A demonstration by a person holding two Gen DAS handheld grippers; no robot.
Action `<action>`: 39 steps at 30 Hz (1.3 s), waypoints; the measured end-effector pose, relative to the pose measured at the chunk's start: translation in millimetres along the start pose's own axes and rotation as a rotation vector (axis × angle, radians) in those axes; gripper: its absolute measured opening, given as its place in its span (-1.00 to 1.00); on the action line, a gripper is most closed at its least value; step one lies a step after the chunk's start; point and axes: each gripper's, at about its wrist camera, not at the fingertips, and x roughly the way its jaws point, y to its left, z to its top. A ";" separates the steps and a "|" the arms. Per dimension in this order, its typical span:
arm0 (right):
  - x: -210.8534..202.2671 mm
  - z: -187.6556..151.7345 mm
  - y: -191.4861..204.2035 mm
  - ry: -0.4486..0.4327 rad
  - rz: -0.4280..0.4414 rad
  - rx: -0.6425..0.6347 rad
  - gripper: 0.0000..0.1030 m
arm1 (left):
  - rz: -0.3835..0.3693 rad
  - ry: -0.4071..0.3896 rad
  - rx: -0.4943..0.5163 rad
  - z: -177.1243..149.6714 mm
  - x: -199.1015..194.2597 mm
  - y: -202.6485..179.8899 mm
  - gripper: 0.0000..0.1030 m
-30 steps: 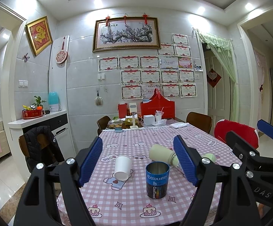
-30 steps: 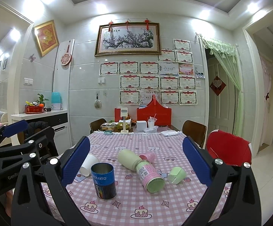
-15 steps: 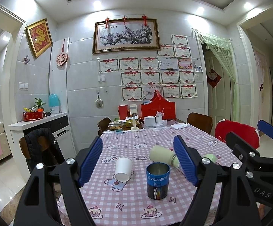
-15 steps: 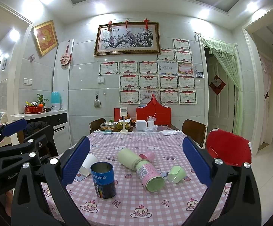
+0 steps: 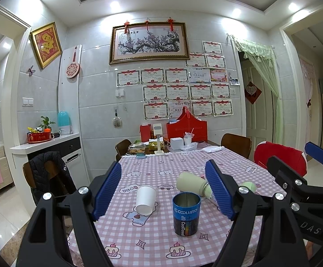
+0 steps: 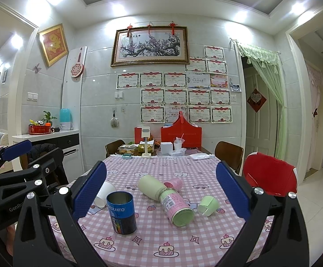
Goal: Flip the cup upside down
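Both the left tool [image 5: 163,191] and the right tool [image 6: 161,191] were spread wide and gripped nothing, held level above the near edge of the tabletop [image 5: 161,251], probably so that either could approach a cup. The blue tin cup [image 5: 186,214] stood upright with its mouth up, near the front and between the fingers in both views, so I judged it the thing to flip. The white paper cup [image 5: 145,199] lay tilted to its left, and a pale bottle [image 6: 164,197] and a small green cup [image 6: 208,205] lay on their sides to the right.
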 end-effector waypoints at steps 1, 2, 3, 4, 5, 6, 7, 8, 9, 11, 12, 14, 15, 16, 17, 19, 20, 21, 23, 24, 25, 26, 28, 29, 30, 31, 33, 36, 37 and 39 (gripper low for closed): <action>0.1 0.2 0.3 0.000 -0.001 -0.001 0.85 | 0.000 0.001 0.000 0.0 0.3 0.3 0.49; 0.0 0.0 0.0 0.000 -0.001 -0.001 0.85 | -0.001 0.003 0.000 0.1 0.5 0.7 0.49; 0.1 0.2 0.1 0.001 0.001 0.001 0.85 | -0.001 0.001 0.000 -0.5 -0.3 -0.5 0.49; -0.2 -0.3 -0.5 0.001 0.001 0.001 0.85 | -0.001 0.001 0.000 -0.3 -0.1 0.1 0.49; 0.0 0.3 0.2 0.001 0.000 0.001 0.85 | 0.000 0.001 0.001 -0.5 -0.3 -0.8 0.49; 0.0 0.3 0.2 0.000 0.000 0.000 0.85 | 0.000 0.002 0.001 0.4 -0.3 0.0 0.49; -0.3 0.1 -0.3 0.001 0.000 0.000 0.85 | 0.000 0.002 0.002 1.2 -0.5 0.5 0.49; 0.0 0.4 0.2 0.001 0.000 0.000 0.85 | 0.000 0.002 0.002 1.1 -0.5 0.4 0.49; -0.1 0.4 0.3 0.000 0.000 0.001 0.85 | 0.000 0.002 0.002 1.6 -0.1 1.1 0.49; 0.3 -0.4 -0.4 0.002 -0.001 0.001 0.85 | 0.000 0.002 0.003 1.3 -0.3 0.7 0.49; 0.3 -0.3 -0.3 0.002 -0.001 0.001 0.85 | 0.000 0.003 0.003 2.0 0.5 1.9 0.49; 0.1 -0.2 -0.3 0.001 -0.002 0.001 0.85 | 0.000 0.002 0.003 1.2 -0.2 0.6 0.49; 0.1 -0.2 -0.5 0.001 -0.001 0.001 0.85 | 0.000 0.002 0.003 1.2 -0.2 0.7 0.49; 0.1 -0.3 -0.7 0.002 0.000 0.002 0.85 | 0.000 0.002 0.004 1.2 -0.2 0.6 0.49; 0.2 -0.1 -0.3 0.002 0.000 0.002 0.85 | 0.000 0.002 0.004 1.1 -0.2 0.4 0.49; 0.4 -2.4 -3.1 0.005 0.000 0.004 0.85 | 0.001 0.002 0.004 -1.0 -0.3 -0.5 0.49; -0.2 -4.6 -3.8 0.006 0.001 0.004 0.85 | 0.001 0.003 0.004 -1.0 -0.3 -0.5 0.49; -0.7 -5.5 -4.3 0.007 0.001 0.004 0.85 | 0.000 0.003 0.004 -1.0 -0.2 -0.3 0.49; -0.2 -7.0 -3.9 0.008 0.001 0.003 0.85 | 0.001 0.003 0.005 -1.0 -0.3 -0.6 0.49; 0.6 -7.5 -4.2 0.009 0.001 0.003 0.85 | 0.000 0.003 0.004 -1.1 -0.3 -0.4 0.49; 0.6 -7.4 -4.1 0.009 0.001 0.004 0.85 | 0.000 0.003 0.003 -1.1 -0.3 -0.5 0.49; 0.4 -7.7 -4.2 0.010 0.001 0.005 0.85 | 0.000 0.003 0.003 -1.1 -0.3 -0.5 0.49; 0.6 -8.7 -3.6 0.012 0.002 0.004 0.85 | 0.001 0.004 0.006 -0.9 -0.1 0.0 0.49; 0.5 -9.7 -3.4 0.014 0.002 0.004 0.85 | 0.001 0.004 0.006 -2.3 0.7 -0.5 0.49; 0.3 -10.7 -3.3 0.015 0.002 0.005 0.85 | 0.002 0.005 0.006 -2.2 0.9 0.5 0.49; 0.9 -10.9 -3.1 0.015 0.003 0.005 0.85 | 0.001 0.005 0.006 -3.9 1.3 1.0 0.49; 0.2 -11.7 -2.9 0.015 0.002 0.004 0.85 | 0.001 0.007 0.006 -3.9 1.4 0.3 0.49; 3.3 -10.5 -1.2 0.017 0.003 0.006 0.85 | 0.002 0.008 0.006 -6.0 1.9 1.1 0.49; 4.3 -11.4 -0.7 0.019 0.004 0.006 0.85 | 0.002 0.010 0.007 -6.8 2.6 2.0 0.49; 5.0 -13.7 0.0 0.023 0.003 0.006 0.85 | 0.002 0.014 0.006 -12.3 6.2 3.4 0.49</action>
